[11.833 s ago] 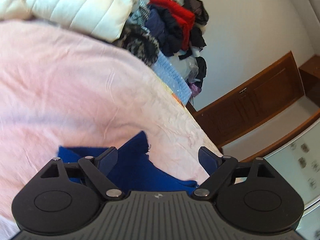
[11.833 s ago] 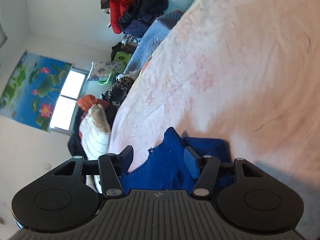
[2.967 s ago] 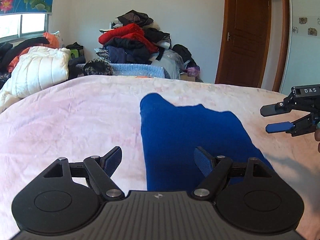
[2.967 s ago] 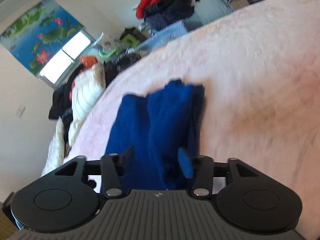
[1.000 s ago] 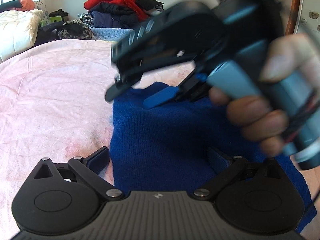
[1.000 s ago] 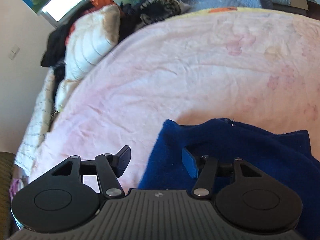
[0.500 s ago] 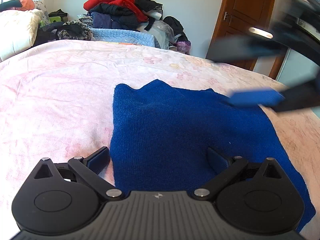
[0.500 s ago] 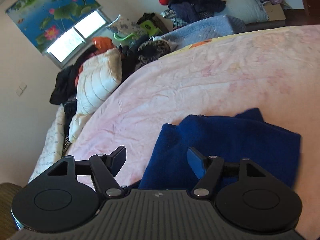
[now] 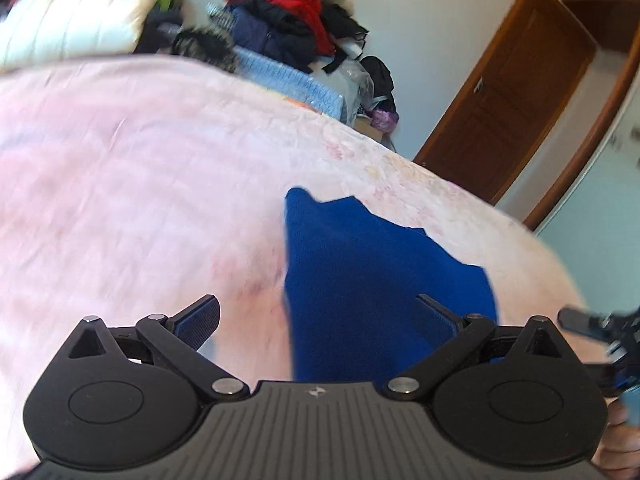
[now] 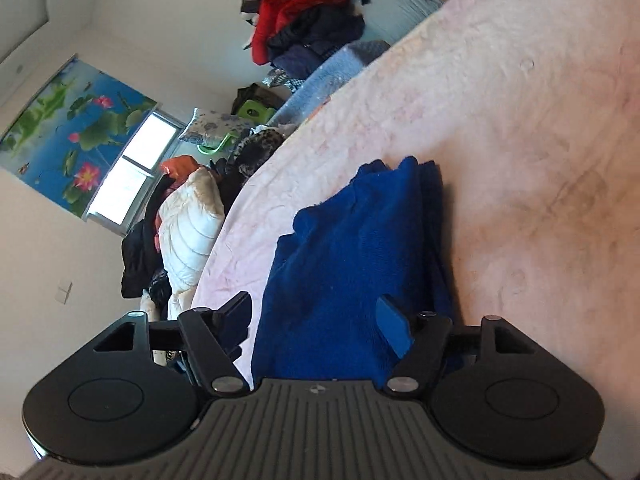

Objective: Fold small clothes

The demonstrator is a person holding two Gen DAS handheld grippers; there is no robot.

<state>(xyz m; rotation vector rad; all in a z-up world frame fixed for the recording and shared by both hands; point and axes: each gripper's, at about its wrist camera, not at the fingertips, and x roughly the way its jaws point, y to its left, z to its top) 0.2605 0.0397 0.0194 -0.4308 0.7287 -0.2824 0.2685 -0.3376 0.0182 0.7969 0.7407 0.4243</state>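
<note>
A blue knitted garment (image 9: 372,272) lies folded on the pink bedspread (image 9: 140,184). My left gripper (image 9: 316,312) hovers open over its near left edge, with nothing pinched. In the right wrist view the same garment (image 10: 360,248) shows stacked layers along its right side. My right gripper (image 10: 314,308) hangs over its near end, and its jaws are opening. The cloth lies below them and the pads do not press on it. In the left wrist view the right gripper (image 9: 592,328) is a blur at the right edge, clear of the garment.
A heap of red and dark clothes (image 9: 288,12) and a white quilted jacket (image 9: 72,20) lie beyond the bed's far side. A wooden door (image 9: 508,92) stands at the right. Bare pink bedspread (image 10: 520,140) surrounds the garment, and a window (image 10: 132,168) is on the left wall.
The right gripper has swung off the garment's top to the right edge of the left wrist view, its jaws spreading wider. The left gripper has drawn back and rolled; the garment stays folded.
</note>
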